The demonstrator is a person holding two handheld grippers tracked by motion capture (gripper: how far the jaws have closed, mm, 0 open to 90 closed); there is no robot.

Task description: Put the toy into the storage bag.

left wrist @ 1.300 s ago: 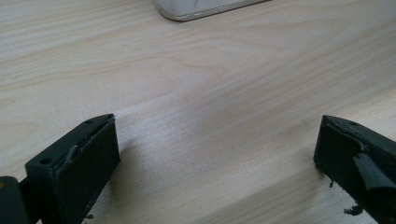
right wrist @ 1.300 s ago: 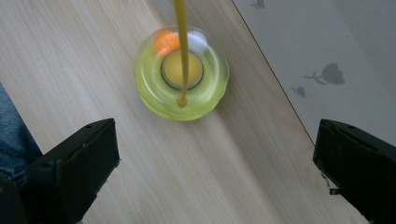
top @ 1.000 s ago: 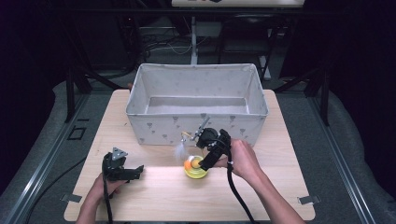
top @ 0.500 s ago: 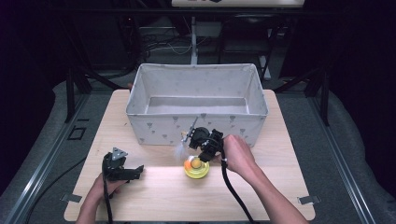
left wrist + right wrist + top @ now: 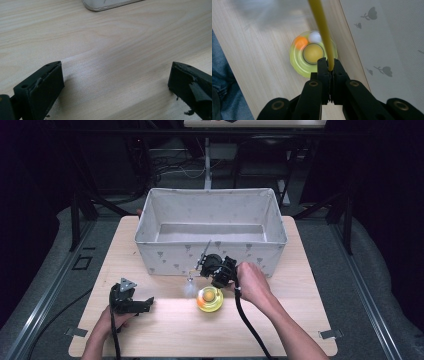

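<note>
My right gripper [image 5: 329,65] has just been closing, and its jaws are now pinched on a thin yellow stick [image 5: 322,30]. The stick runs up and out of the top of the right gripper view, so its far end is cut off there. In the high view a thin rod [image 5: 204,254] rises from that gripper against the front wall of the grey fabric bin [image 5: 150,220], too thin and pale to make out well. Below the jaws a clear yellow-green dish [image 5: 298,62] sits on the wooden table [image 5: 165,335], just in front of the bin. It holds three small balls, orange, white and yellow. My left gripper [image 5: 115,87] rests well apart near the table's left front, jaws spread wide over bare wood, holding nothing.
</note>
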